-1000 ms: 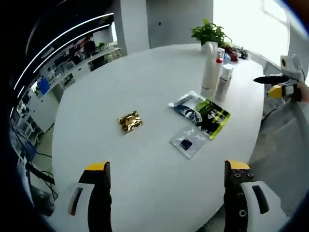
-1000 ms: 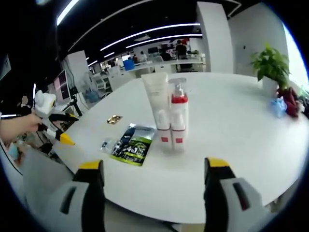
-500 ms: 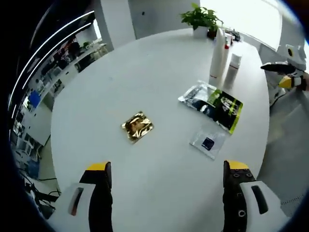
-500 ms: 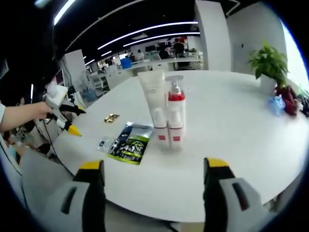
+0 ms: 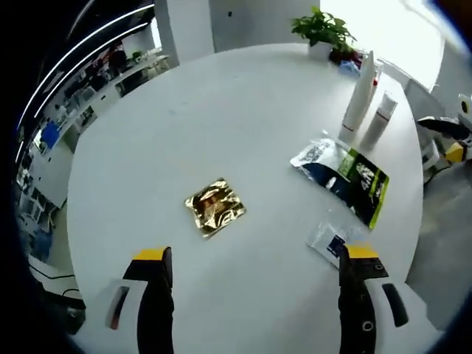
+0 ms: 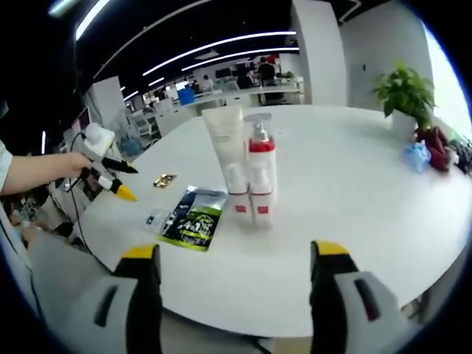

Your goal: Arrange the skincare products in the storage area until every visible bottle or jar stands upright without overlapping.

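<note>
Big round white worktop in an open-plan office, so plenty of room. Upper right of the left gripper view, the white tube and red-collared pump bottle pair already stands upright, touching side by side; same pair mid-frame in the right gripper view. What's left, I'd guess, is the flat stuff: crinkled gold foil sachet, black-and-green pouch, small clear packet. Left gripper and right gripper both have jaws wide apart, holding nothing.

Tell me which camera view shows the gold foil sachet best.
The left gripper view: the gold foil sachet lies near the middle, large, its crinkles clear. In the right gripper view it is a small glint far across the white table.
</note>
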`<state>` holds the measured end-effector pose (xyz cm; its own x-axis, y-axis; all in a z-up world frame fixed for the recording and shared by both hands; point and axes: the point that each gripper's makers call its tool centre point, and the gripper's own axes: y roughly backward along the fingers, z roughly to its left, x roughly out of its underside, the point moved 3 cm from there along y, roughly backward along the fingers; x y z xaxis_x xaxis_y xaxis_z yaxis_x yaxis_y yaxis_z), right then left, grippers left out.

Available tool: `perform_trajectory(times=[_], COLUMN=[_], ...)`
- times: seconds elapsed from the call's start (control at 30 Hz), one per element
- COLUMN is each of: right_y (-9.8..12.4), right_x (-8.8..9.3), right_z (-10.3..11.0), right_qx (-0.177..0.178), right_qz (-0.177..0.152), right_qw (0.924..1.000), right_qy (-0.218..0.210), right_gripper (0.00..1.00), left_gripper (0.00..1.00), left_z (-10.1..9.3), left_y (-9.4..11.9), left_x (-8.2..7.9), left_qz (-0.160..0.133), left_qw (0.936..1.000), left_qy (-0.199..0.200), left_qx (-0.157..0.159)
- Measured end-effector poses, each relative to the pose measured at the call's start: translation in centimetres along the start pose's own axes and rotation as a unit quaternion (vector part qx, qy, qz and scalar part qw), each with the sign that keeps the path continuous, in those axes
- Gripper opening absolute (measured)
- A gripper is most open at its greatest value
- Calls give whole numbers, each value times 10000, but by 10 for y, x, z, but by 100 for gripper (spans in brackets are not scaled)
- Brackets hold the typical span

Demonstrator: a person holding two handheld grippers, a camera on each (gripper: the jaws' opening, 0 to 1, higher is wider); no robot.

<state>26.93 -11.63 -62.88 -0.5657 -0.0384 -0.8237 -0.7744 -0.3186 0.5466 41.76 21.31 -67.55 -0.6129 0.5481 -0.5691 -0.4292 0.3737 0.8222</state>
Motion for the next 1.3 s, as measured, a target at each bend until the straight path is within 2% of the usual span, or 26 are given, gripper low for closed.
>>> perform_trajectory(times=[0.2, 0.47, 0.73, 1.13, 1.3], right_y=[0, 0, 1, 1, 1], right_x=[0, 0, 0, -1, 0], right_z=[-2, -4, -6, -8, -8], right_qx=[56, 103, 152, 208, 219], right_qz=[0, -3, -18, -49, -48], right_qw=[10000, 9999, 9998, 9996, 9996], right_qy=[-70, -101, -160, -197, -189], right_gripper=[84, 84, 83, 83, 83], left_gripper=[90, 88, 85, 67, 64], left_z=[9, 23, 28, 41, 44], left_y=[-12, -31, -46, -63, -69], left_x=[-5, -11, -21, -25, -25], left_qz=[10, -16, -81, -1, 33], left_qw=[9991, 9941, 9889, 9780, 9720], left_qy=[378, 992, 1337, 1813, 2064], left_qx=[-185, -447, -649, -1029, -1123])
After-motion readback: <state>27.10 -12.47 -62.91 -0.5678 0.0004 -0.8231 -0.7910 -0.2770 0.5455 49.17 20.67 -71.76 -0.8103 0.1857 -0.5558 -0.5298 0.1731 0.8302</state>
